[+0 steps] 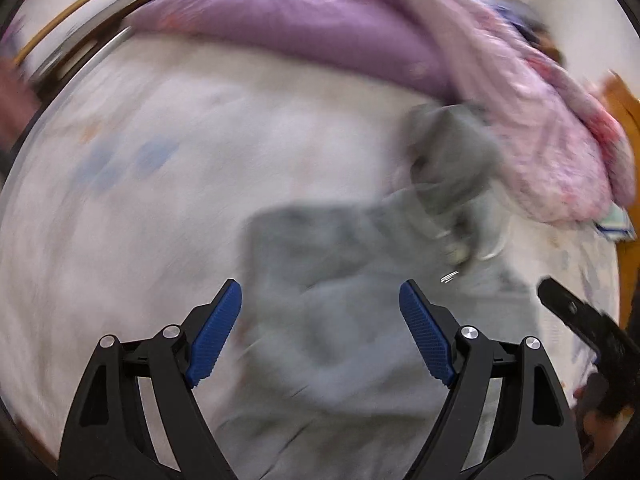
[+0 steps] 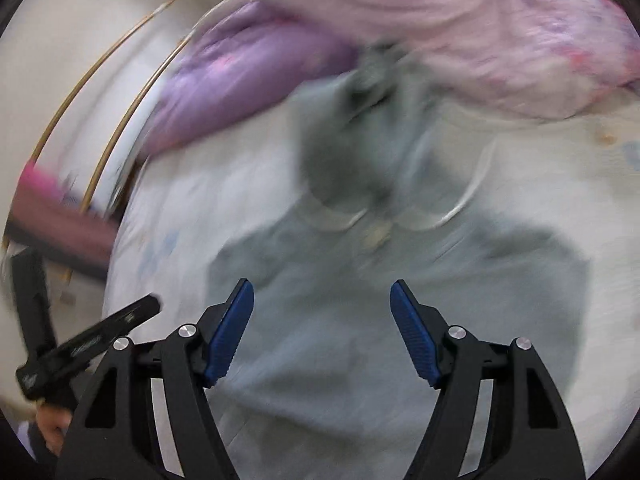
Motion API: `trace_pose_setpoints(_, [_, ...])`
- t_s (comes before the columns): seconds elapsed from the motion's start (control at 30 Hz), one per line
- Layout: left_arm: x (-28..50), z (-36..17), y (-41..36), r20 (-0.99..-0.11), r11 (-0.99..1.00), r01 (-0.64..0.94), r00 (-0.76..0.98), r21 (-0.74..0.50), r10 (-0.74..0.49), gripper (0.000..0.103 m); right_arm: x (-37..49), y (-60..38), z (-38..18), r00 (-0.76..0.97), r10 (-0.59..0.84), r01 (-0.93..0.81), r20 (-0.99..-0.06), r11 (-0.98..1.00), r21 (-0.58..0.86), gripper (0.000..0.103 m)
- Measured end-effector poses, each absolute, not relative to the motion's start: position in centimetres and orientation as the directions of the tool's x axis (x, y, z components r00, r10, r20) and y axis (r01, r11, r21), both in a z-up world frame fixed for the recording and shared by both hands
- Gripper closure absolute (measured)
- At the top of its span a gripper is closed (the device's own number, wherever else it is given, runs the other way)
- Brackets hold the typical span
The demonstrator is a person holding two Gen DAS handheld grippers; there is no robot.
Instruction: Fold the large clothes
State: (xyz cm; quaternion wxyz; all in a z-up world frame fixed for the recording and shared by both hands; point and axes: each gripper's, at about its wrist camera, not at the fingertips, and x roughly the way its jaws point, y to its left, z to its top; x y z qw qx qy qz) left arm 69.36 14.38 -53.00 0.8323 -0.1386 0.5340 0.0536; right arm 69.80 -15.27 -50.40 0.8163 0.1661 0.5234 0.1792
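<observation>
A grey garment [image 1: 340,320] with a white collar lies spread on a white bed sheet [image 1: 120,200]; both views are motion-blurred. It also shows in the right wrist view [image 2: 360,320], collar [image 2: 420,220] toward the far side and a darker bunched part beyond it. My left gripper [image 1: 320,320] is open and empty above the garment. My right gripper [image 2: 322,320] is open and empty above the garment's middle. The right gripper shows at the right edge of the left wrist view [image 1: 580,320]; the left gripper shows at the lower left of the right wrist view [image 2: 92,344].
A purple and pink quilt [image 1: 360,40] is heaped along the far side of the bed, also in the right wrist view [image 2: 440,20]. A gold-trimmed headboard [image 2: 100,100] and a pink object [image 2: 60,208] lie to the left. An orange surface [image 1: 624,120] is at the right.
</observation>
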Motion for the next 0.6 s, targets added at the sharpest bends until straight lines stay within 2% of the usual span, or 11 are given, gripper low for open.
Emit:
trace_pose_setpoints(0.2, [79.9, -51.6, 4.5, -0.898, 0.991, -0.031, 0.428, -0.13, -0.104, 0.021, 75.4, -21.8, -50.0, 0.447, 0.389, 0.052, -0.806, 0.888, 0.457, 0.035])
trace_pose_setpoints(0.33, [84.6, -53.5, -0.3, -0.915, 0.999, 0.043, 0.403, -0.015, -0.031, 0.021, 77.5, -23.5, -51.3, 0.423, 0.38, 0.075, -0.823, 0.89, 0.45, 0.035])
trace_pose_setpoints(0.43, [87.3, -56.5, -0.9, -0.926, 0.996, 0.044, 0.373, 0.074, 0.052, 0.022, 78.7, -24.2, -52.7, 0.385, 0.398, 0.088, -0.833, 0.882, 0.462, 0.035])
trace_pose_setpoints(0.47, [87.9, -57.7, -0.4, -0.929, 0.994, 0.037, 0.361, 0.102, 0.082, 0.03, 79.0, -24.6, -53.2, 0.375, 0.404, 0.088, -0.835, 0.881, 0.465, 0.035])
trace_pose_setpoints(0.5, [88.3, -58.5, 0.2, -0.93, 0.993, 0.027, 0.355, 0.113, 0.096, 0.059, 79.6, -24.6, -54.0, 0.366, 0.406, 0.09, -0.838, 0.88, 0.466, 0.035])
trace_pose_setpoints(0.53, [88.7, -59.2, 1.6, -0.936, 0.996, 0.01, 0.342, 0.086, 0.078, 0.077, 80.3, -24.4, -54.8, 0.358, 0.412, 0.093, -0.838, 0.877, 0.471, 0.035])
trace_pose_setpoints(0.57, [88.4, -59.2, 3.1, -0.939, 0.998, -0.01, 0.339, 0.056, 0.057, 0.087, 80.8, -24.2, -55.3, 0.35, 0.421, 0.095, -0.837, 0.873, 0.479, 0.035])
trace_pose_setpoints(0.6, [88.0, -58.8, 5.2, -0.932, 0.998, -0.057, 0.363, -0.006, 0.015, 0.088, 81.6, -23.9, -56.1, 0.344, 0.434, 0.099, -0.833, 0.865, 0.491, 0.035])
